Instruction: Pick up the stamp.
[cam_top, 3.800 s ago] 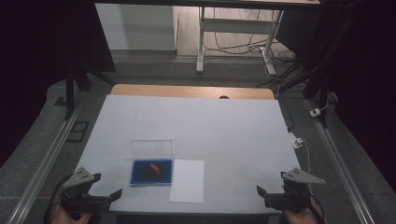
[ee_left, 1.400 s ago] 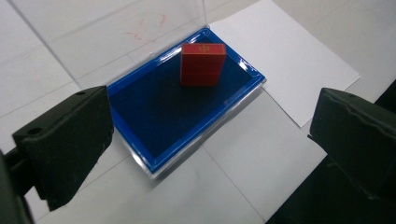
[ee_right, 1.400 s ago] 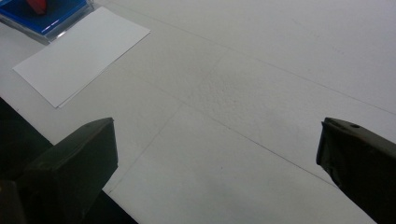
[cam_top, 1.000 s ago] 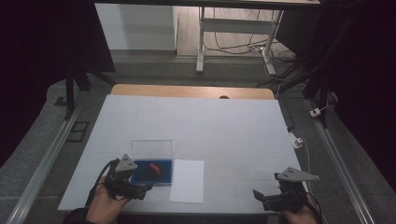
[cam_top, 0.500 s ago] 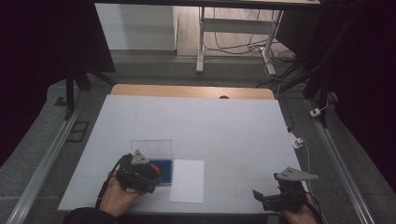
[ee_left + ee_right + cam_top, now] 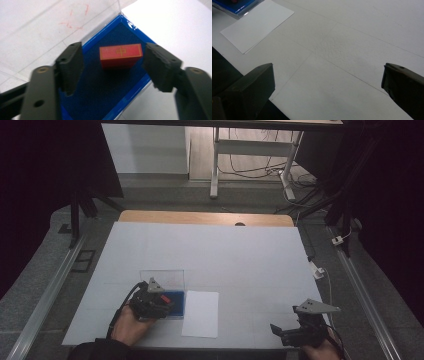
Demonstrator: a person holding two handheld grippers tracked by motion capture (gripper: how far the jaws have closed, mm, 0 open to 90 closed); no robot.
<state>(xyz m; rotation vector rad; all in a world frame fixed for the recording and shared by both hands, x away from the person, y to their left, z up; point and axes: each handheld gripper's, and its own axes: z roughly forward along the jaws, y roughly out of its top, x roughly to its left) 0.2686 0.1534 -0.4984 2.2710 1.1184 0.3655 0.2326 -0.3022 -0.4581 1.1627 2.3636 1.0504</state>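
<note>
Red block (image 6: 121, 55) lying in blue tray (image 6: 140, 85), between spread jaws of left gripper (image 6: 117, 67). Right gripper (image 6: 328, 87) spread, idle over table (image 6: 352, 40). Could snag tray rim, tipping block.

one red block (image 6: 121, 55), one blue tray (image 6: 125, 100), one paper sheet (image 6: 201, 313)

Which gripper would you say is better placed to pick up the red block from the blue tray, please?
Left. The left gripper hangs open over the blue tray, jaws flanking the red block; the right gripper sits far off.
</note>
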